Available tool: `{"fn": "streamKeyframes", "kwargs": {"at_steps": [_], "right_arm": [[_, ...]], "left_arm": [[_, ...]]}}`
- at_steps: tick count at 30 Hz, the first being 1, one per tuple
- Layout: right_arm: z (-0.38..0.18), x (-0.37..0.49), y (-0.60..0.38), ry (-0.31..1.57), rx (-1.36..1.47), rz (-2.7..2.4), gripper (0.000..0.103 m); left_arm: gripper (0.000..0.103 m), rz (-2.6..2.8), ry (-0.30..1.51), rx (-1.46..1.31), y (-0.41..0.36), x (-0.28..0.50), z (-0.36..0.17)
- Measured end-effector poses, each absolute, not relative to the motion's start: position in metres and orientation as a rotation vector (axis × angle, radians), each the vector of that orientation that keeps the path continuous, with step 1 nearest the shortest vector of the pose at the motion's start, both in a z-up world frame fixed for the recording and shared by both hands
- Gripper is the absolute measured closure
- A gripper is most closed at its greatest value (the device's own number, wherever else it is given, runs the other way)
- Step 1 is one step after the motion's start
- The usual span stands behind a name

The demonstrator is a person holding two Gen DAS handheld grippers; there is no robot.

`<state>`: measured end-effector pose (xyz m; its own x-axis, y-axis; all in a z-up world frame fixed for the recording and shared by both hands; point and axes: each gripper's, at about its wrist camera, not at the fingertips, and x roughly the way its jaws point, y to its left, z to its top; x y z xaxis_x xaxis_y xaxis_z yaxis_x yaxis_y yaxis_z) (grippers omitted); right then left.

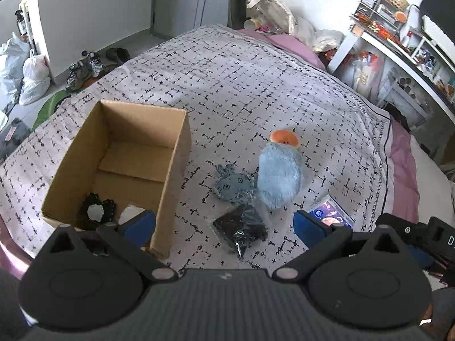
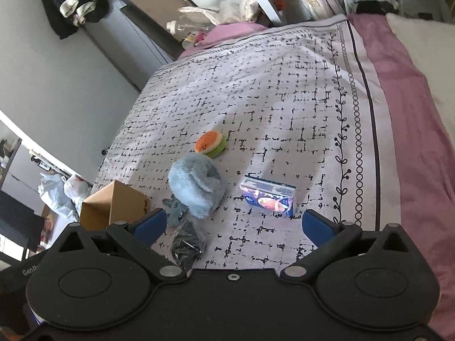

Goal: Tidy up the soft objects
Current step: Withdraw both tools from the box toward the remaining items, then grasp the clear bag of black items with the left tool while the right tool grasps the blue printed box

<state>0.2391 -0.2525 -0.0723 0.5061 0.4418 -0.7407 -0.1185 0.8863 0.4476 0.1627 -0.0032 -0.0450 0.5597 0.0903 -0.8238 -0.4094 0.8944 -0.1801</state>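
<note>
In the left wrist view, the left gripper's [image 1: 224, 228] blue finger [image 1: 140, 227] is covering part of the white item [image 1: 129, 213] inside the cardboard box [image 1: 173, 167], so its shape is not clear. The fluffy blue plush [image 1: 280, 177] is hiding the lower part of the orange toy [image 1: 284, 139]. In the right wrist view, the same plush is lying over the small grey-blue plush [image 2: 175, 211], and the box is showing only one corner. The print on the blue packet [image 2: 268, 197] is too small to read.

"d" on black device [image 1: 435, 238] at right edge; "gen" on black casing [image 2: 17, 277] lower left.
</note>
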Motion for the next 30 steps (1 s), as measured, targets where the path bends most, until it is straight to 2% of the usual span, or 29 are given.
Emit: {"fn": "streamKeyframes", "kwargs": {"at_steps": [30], "right_arm": [[-0.152,0.307,-0.245,1.124,0.473,0.191,0.001]], "left_arm": [[0.003,0.368,1.139,-0.394,-0.03,0.234,-0.157]]}}
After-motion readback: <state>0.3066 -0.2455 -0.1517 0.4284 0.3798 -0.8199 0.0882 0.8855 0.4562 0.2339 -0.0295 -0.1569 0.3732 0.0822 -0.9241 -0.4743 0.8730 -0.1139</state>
